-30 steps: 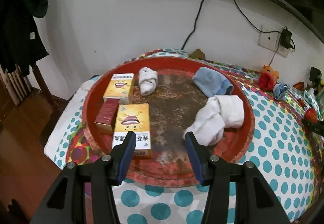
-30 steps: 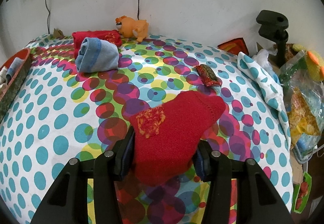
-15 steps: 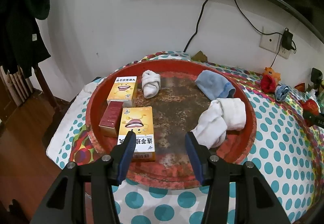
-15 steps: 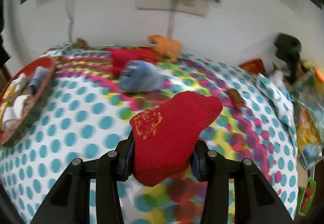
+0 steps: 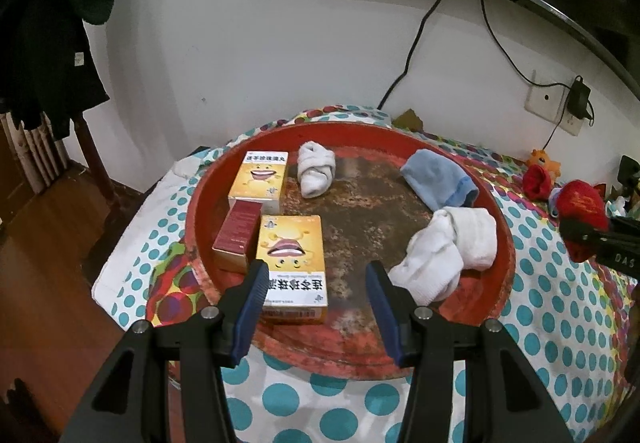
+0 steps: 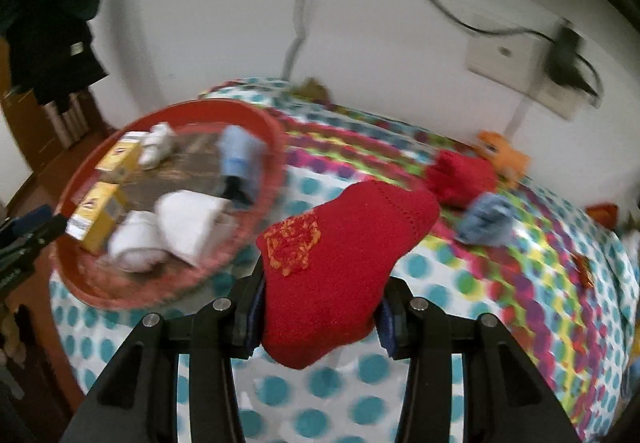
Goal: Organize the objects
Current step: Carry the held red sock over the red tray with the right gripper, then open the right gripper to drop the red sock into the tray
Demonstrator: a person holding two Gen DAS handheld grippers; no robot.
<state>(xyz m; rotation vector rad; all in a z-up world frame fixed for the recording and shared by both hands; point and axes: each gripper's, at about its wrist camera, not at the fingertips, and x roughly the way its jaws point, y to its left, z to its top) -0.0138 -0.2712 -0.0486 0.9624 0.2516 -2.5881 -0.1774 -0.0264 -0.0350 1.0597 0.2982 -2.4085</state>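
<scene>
A red knitted sock with an orange embroidered patch [image 6: 340,267] is clamped between the blue-padded jaws of the right gripper [image 6: 318,317], which have just been closing on it; the sock bulges up and forward out of the jaws and is held clear of the polka-dot tablecloth [image 6: 520,283]. In the left wrist view the same sock [image 5: 582,209] is seen at the far right edge, gripped in black jaws above the cloth, just beyond the rim of the round red tray with a worn, rusty-brown floor [image 5: 505,243].

The left gripper [image 5: 316,285] is held with its jaws standing apart and nothing between the pads, above the tray's near edge. Inside the tray are seen two yellow cardboard boxes printed with a smiling mouth [image 5: 292,263] [image 5: 260,179], a dark red box [image 5: 238,235] set against the nearer yellow one, a small rolled white sock [image 5: 315,173], a folded light blue sock [image 5: 438,177] and a bundled pair of white socks [image 5: 444,255] near the right rim.

On the cloth beyond the tray, a second red sock [image 6: 460,175], a crumpled blue sock [image 6: 486,221] and an orange toy figure [image 6: 504,155] are seen, blurred. A white wall socket with a black plug [image 5: 556,109] is mounted on the wall behind.
</scene>
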